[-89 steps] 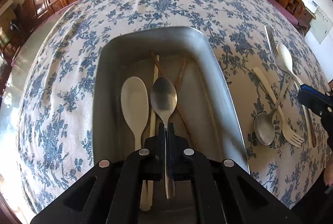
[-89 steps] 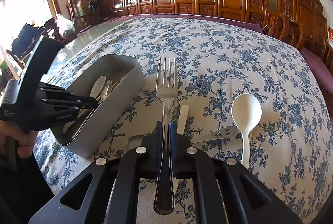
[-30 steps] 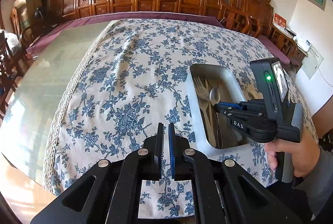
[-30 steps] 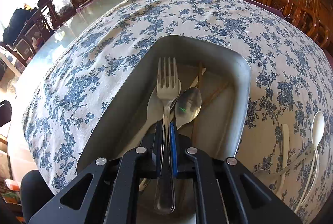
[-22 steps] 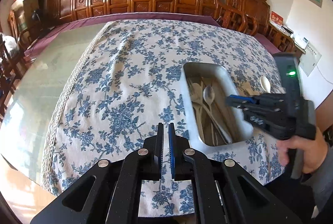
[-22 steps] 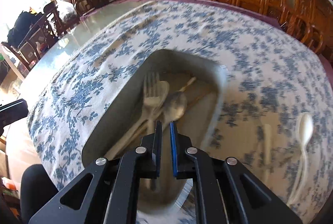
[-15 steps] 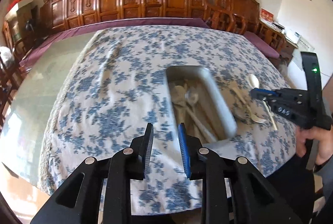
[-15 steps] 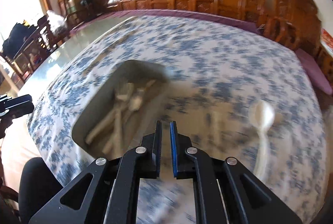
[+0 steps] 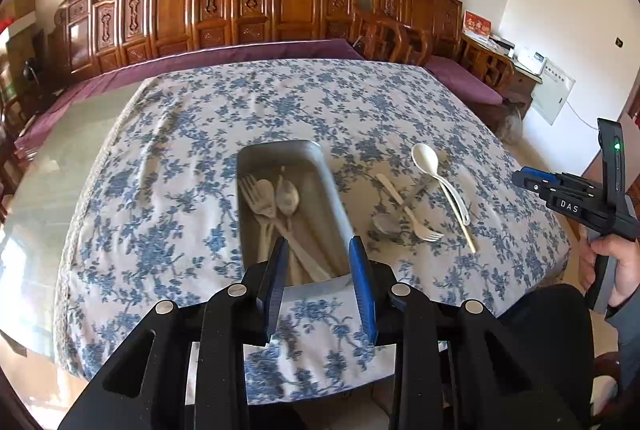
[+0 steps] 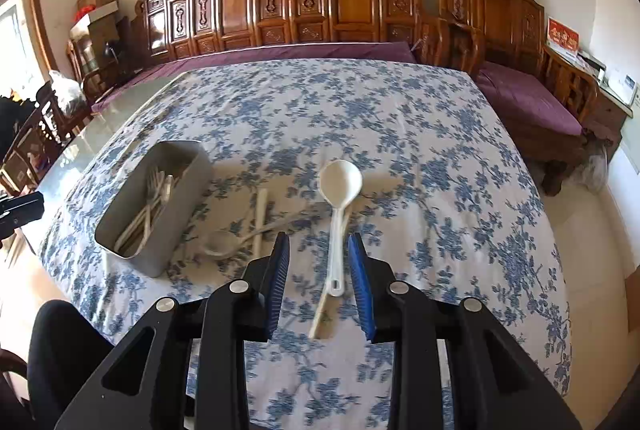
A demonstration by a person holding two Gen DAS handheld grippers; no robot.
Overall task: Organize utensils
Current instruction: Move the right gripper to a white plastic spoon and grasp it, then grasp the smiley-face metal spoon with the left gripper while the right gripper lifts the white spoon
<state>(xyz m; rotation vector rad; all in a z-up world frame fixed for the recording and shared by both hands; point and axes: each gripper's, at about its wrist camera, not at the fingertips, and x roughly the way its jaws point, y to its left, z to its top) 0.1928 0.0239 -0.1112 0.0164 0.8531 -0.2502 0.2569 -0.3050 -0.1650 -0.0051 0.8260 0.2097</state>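
A grey metal bin [image 9: 336, 202] [image 10: 120, 226] on the floral tablecloth holds a fork [image 9: 256, 194], spoons and chopsticks. Right of it lie a white ladle spoon [image 9: 436, 170] [image 10: 340, 190], a metal spoon [image 9: 386, 222] [image 10: 218, 242], a white fork [image 9: 408, 210] and a chopstick [image 9: 460, 218]. My left gripper [image 9: 320, 270] is open and empty, held back above the bin's near end. My right gripper [image 10: 320, 274] is open and empty above the ladle spoon's handle; it also shows in the left wrist view [image 9: 568, 198].
The floral cloth [image 10: 360, 118] covers a glass-topped table [image 9: 60, 158]. Carved wooden chairs [image 10: 320, 2] and purple cushions line the far wall. The table's near edge lies just below both grippers.
The right gripper let the metal fork go in the bin, swung right to the loose utensils and opened. The left gripper pulled back, turned toward the bin and opened.
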